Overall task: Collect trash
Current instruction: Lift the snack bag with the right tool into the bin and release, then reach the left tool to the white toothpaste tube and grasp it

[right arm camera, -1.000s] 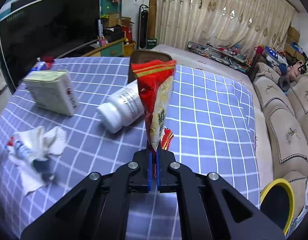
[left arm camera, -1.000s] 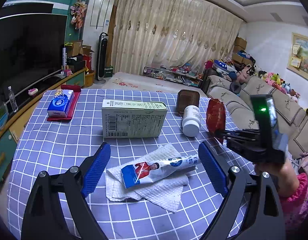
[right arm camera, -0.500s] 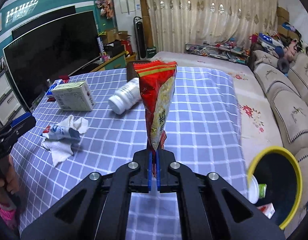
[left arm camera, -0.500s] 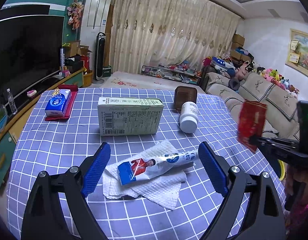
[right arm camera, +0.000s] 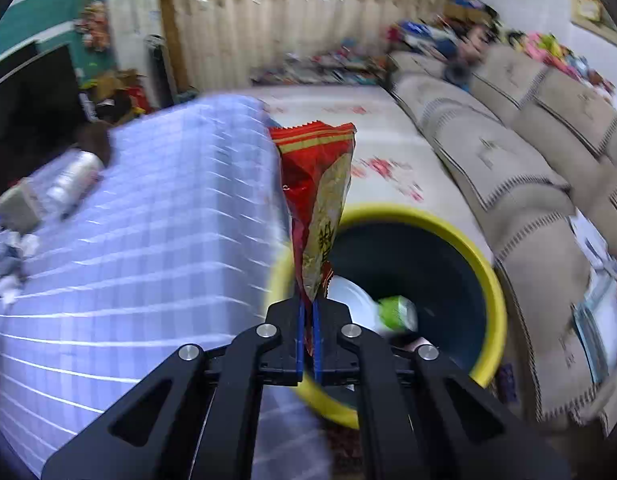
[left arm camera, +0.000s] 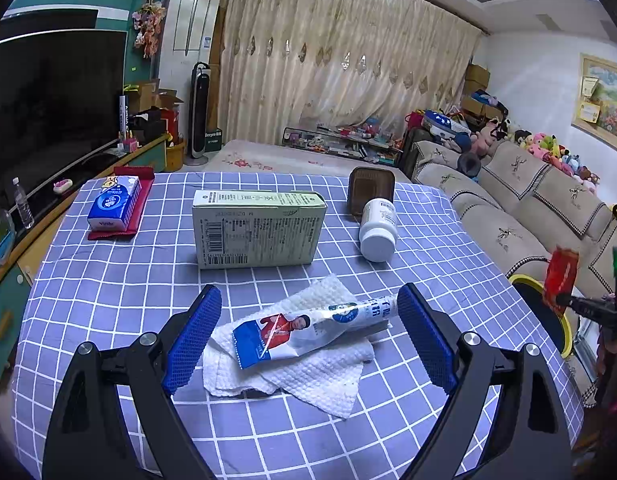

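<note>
My right gripper is shut on the bottom of a red snack wrapper, which stands up over the near rim of a yellow-rimmed black bin beside the table; the bin holds a white and a green item. In the left wrist view the same wrapper and right gripper show at far right above the bin. My left gripper hangs open over the table, its blue pads either side of a flattened toothpaste tube lying on a crumpled white paper towel.
On the blue checked tablecloth stand a pale green carton, a white bottle on its side, a brown container and a blue tissue pack on a red cloth. A beige sofa runs along the right.
My right gripper has swung with the wrapper from over the table to the right, out past the table edge to the bin. The left gripper has stayed still and open.
</note>
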